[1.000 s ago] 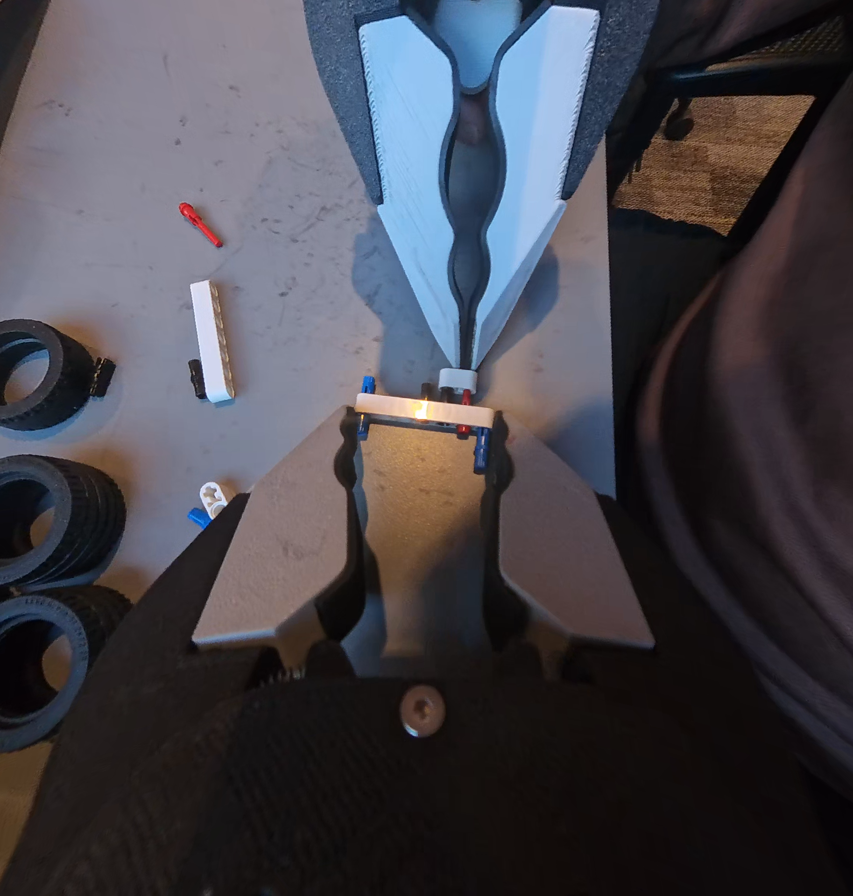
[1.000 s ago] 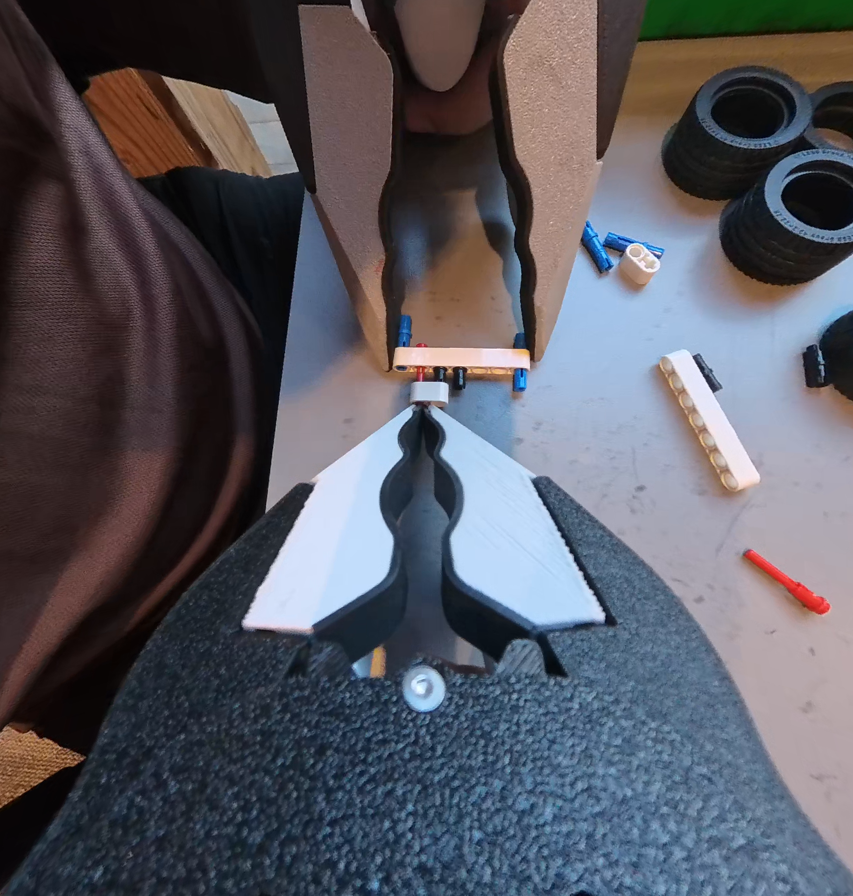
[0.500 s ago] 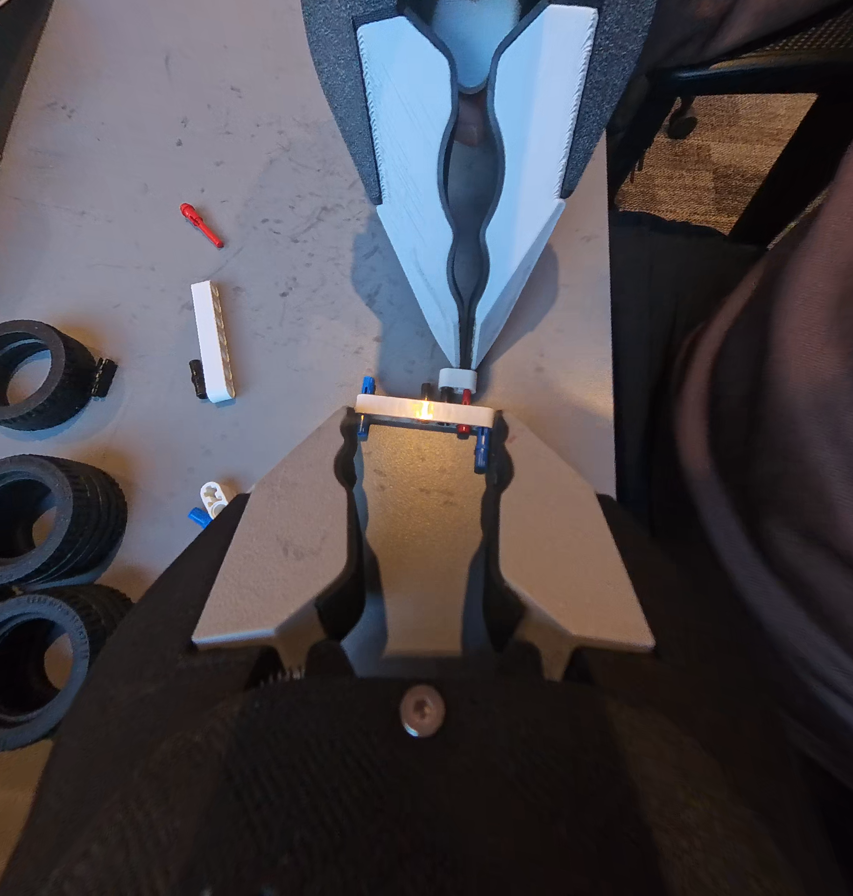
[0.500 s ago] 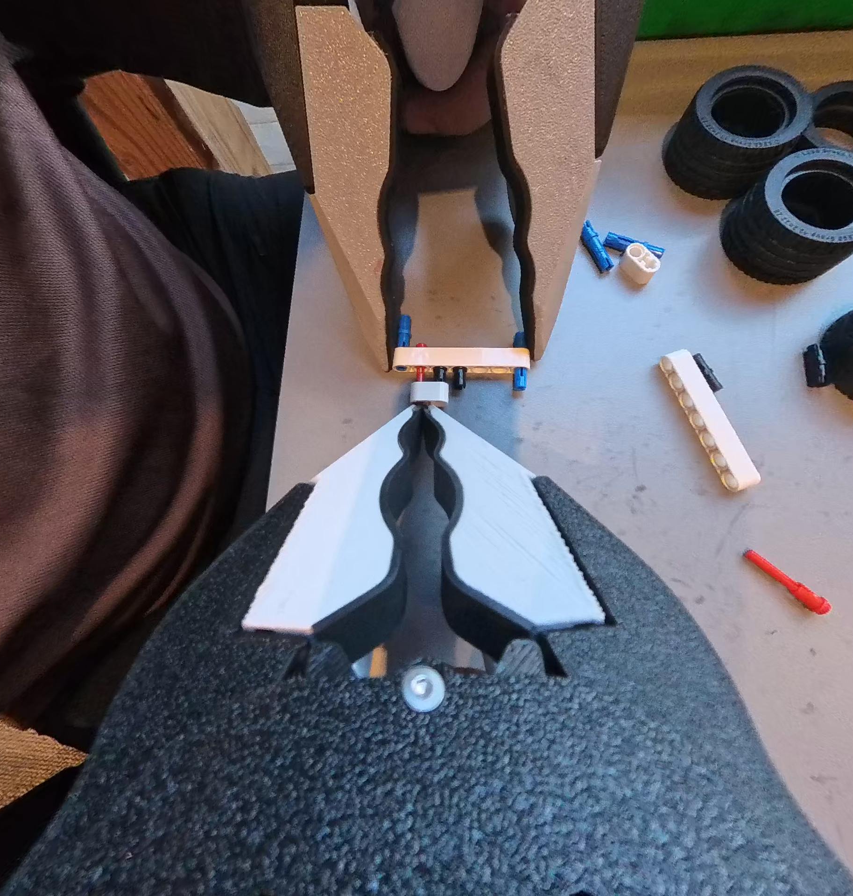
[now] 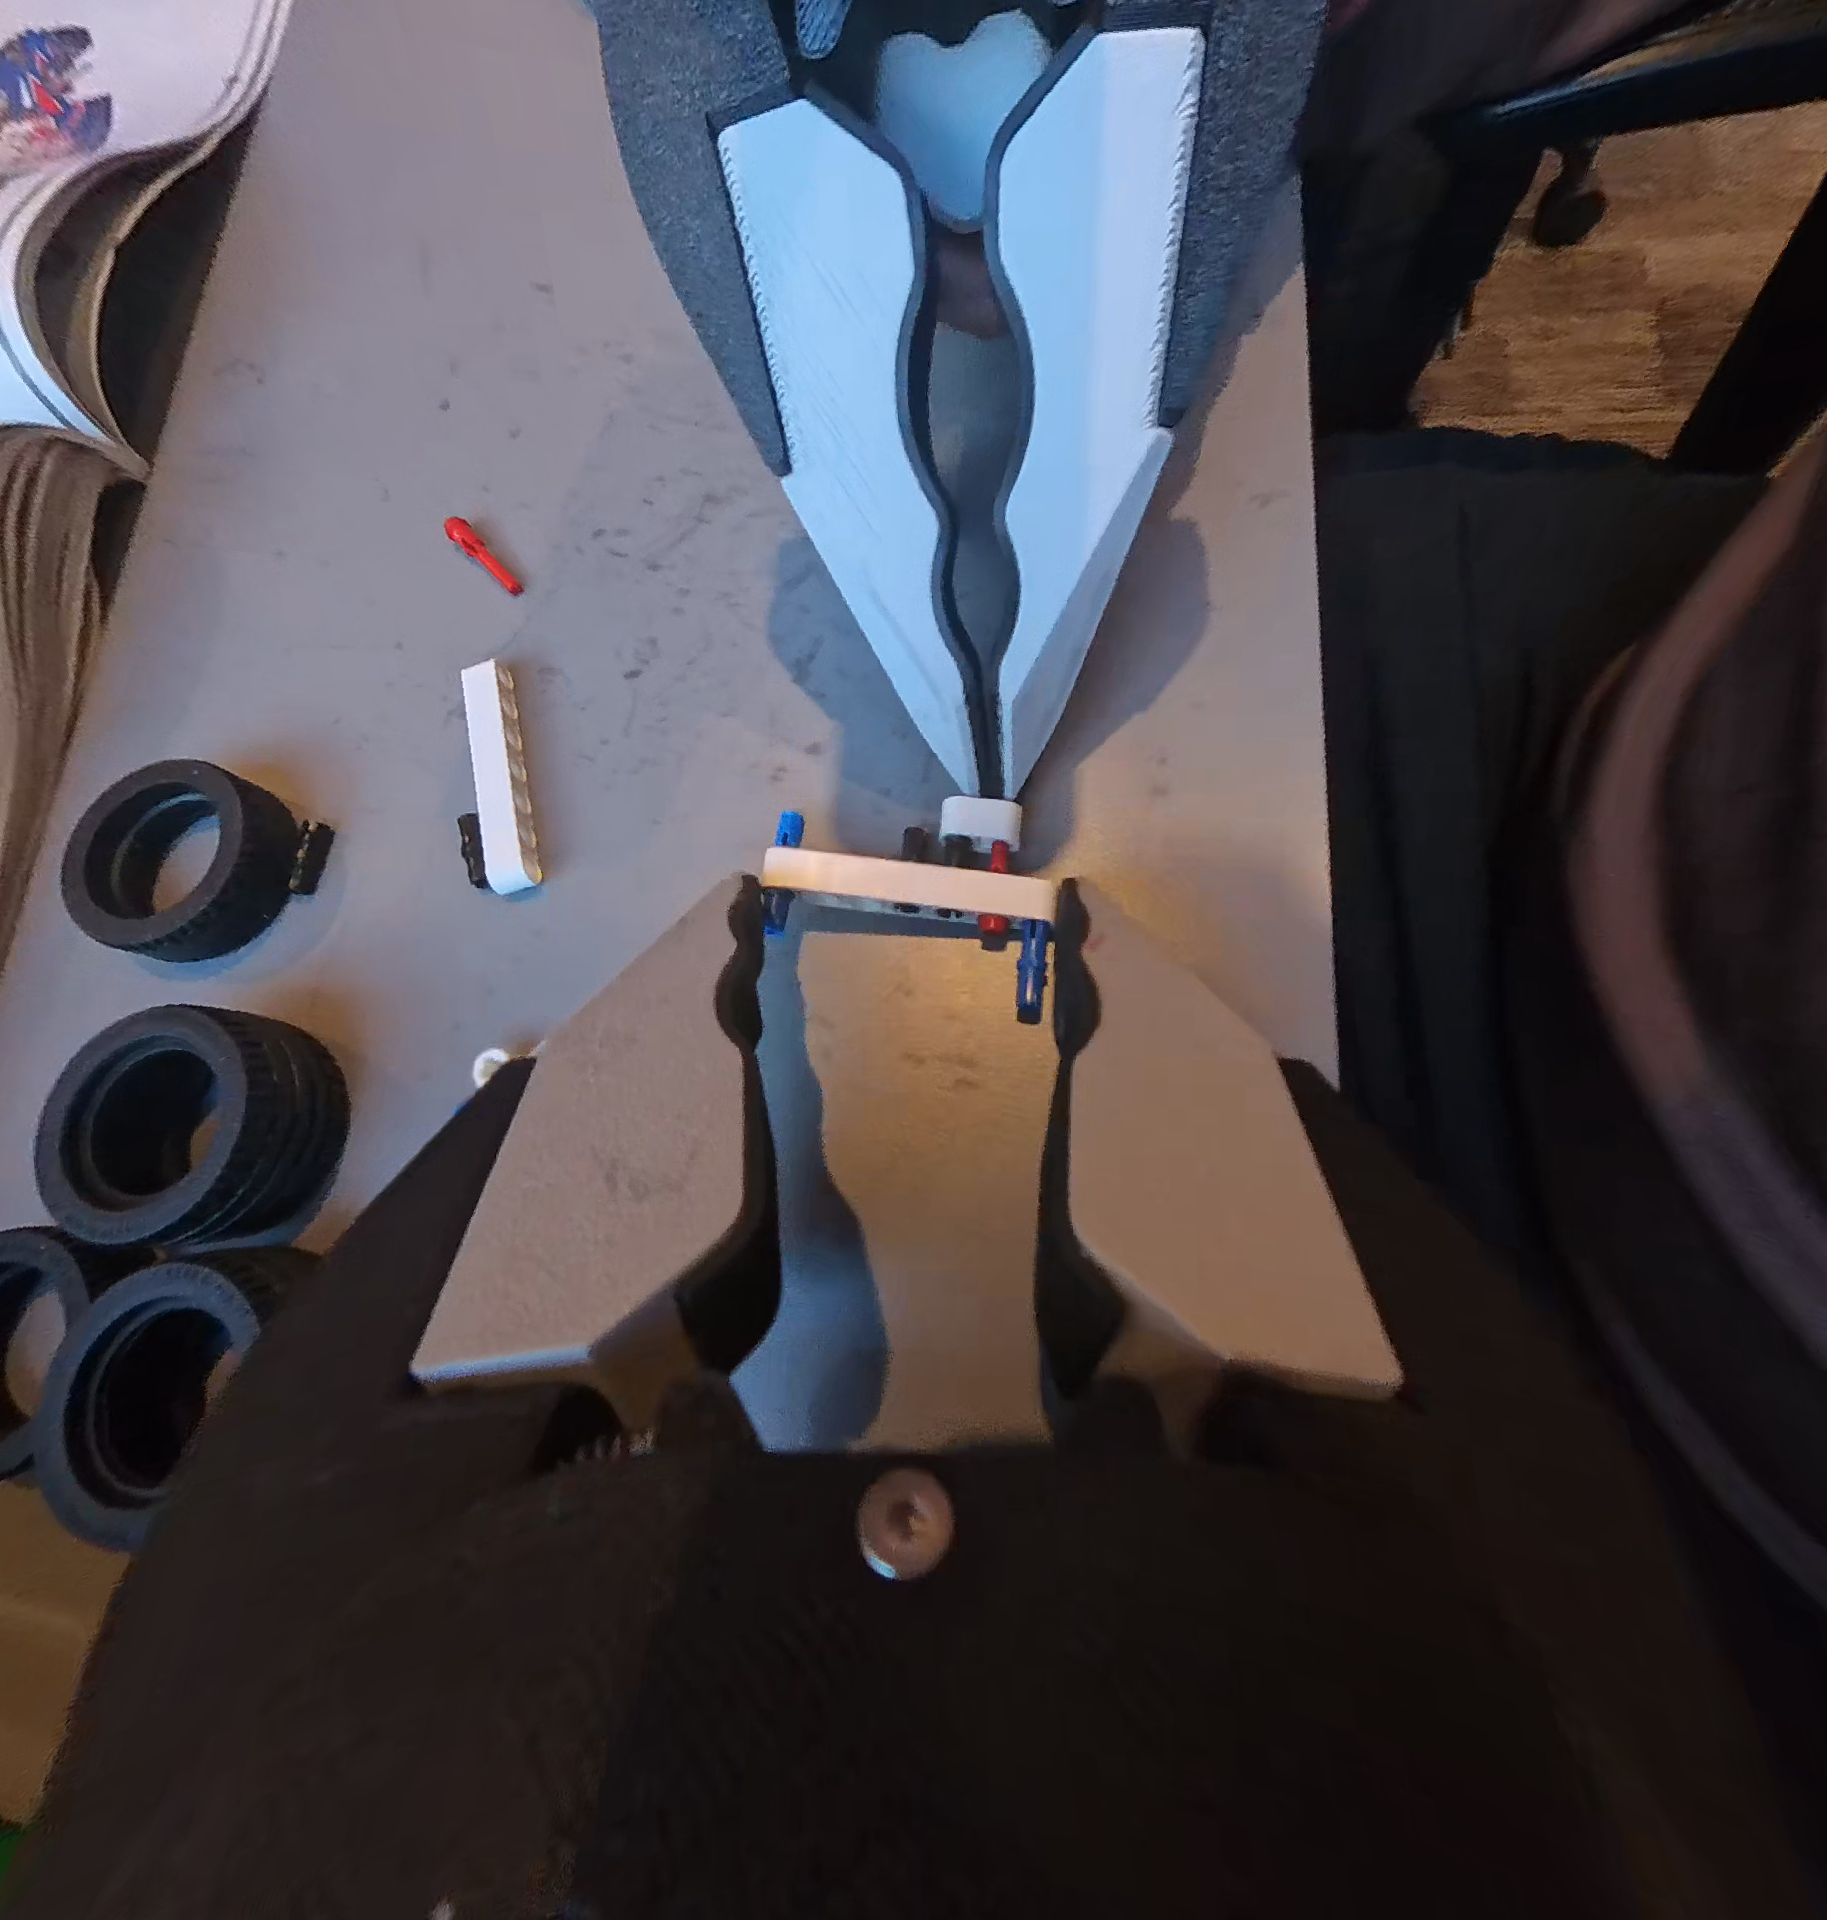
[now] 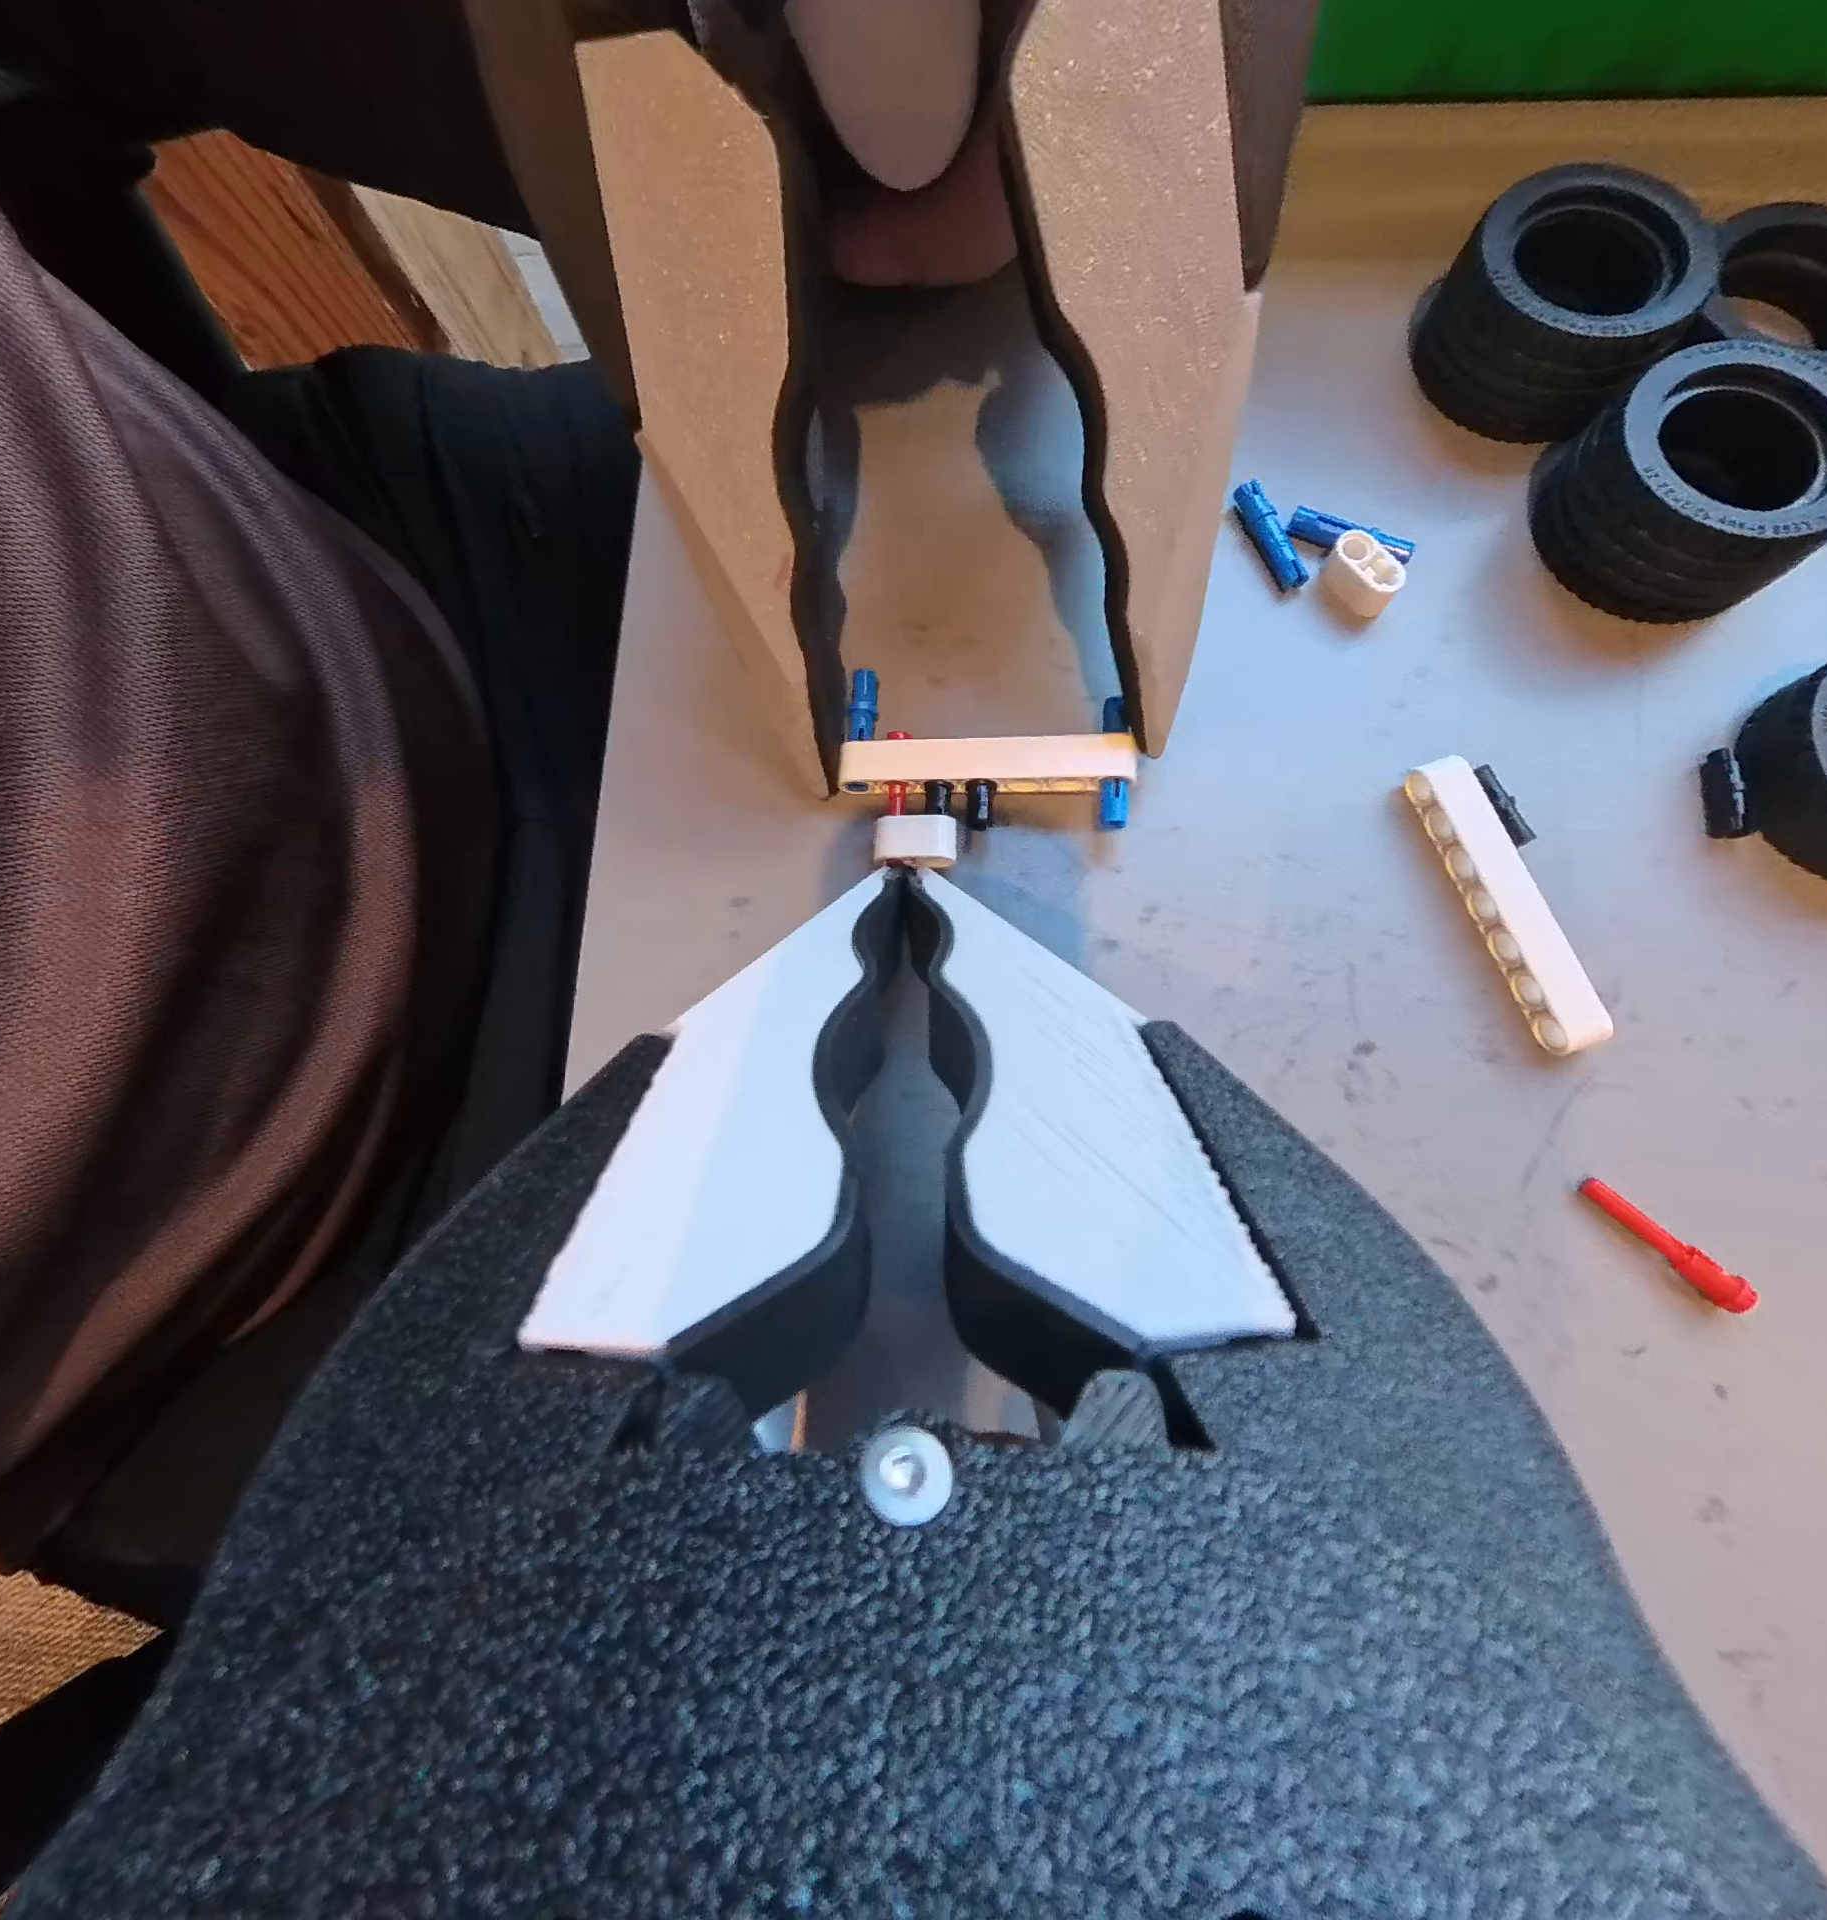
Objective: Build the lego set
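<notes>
At the table edge, the left gripper clamps the white beam endwise; the right gripper, pinched on a small connector, meets its pins. Off-axis pressure could likely twist the beam loose or drop the connector overboard.

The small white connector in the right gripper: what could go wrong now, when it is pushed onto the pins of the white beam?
1. The right gripper pinches the small white connector only at its fingertips; it may twist or pop out.
2. The left gripper holds the white beam only by its ends, so a push could tilt it.
3. The work is near the table edge; a dropped part may fall off.
</notes>
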The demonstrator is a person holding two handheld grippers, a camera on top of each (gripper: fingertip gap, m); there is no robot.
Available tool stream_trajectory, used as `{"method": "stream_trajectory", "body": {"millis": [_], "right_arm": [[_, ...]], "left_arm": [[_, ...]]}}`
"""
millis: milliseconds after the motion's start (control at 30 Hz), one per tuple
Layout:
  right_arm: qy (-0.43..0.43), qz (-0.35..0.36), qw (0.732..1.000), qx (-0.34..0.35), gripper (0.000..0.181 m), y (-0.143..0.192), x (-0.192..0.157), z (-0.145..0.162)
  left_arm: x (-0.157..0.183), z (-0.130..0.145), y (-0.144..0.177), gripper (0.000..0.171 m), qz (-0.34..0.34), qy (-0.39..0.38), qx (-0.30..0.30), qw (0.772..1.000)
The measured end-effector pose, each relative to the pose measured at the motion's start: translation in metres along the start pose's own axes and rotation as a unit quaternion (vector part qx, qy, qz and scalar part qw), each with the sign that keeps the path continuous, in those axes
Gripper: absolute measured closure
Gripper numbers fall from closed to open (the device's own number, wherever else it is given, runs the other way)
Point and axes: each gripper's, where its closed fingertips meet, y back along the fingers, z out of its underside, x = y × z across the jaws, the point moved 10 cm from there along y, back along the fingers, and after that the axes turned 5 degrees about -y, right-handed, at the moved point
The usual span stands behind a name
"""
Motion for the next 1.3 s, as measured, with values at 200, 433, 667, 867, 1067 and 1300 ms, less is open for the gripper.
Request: {"method": "stream_trajectory", "body": {"millis": [200, 433, 667, 867, 1067, 1300], "right_arm": [[0.006, 0.001, 1.0, 0.0, 0.181, 0.0, 0.0, 0.0], [0.008, 0.0, 1.0, 0.0, 0.181, 0.0, 0.0, 0.0], [0.014, 0.007, 1.0, 0.001, 0.181, 0.0, -0.001, 0.0], [0.015, 0.012, 1.0, 0.001, 0.181, 0.0, -0.001, 0.0], [0.006, 0.004, 1.0, -0.001, 0.181, -0.001, 0.0, -0.001], [0.059, 0.023, 0.998, -0.004, 0.181, -0.002, -0.005, -0.003]], "left_arm": [[0.01, -0.002, 0.002, 0.118, -0.054, -0.061, 0.008, 0.997], [0.007, -0.001, 0.001, 0.118, -0.039, -0.045, 0.007, 0.998], [0.0, 0.0, -0.001, 0.118, -0.002, 0.004, -0.001, 1.0], [-0.004, 0.002, -0.003, 0.118, 0.022, 0.055, -0.011, 0.998], [-0.004, 0.001, -0.003, 0.118, 0.023, 0.054, -0.011, 0.998], [-0.004, 0.002, -0.003, 0.118, 0.022, 0.051, -0.011, 0.998]]}}
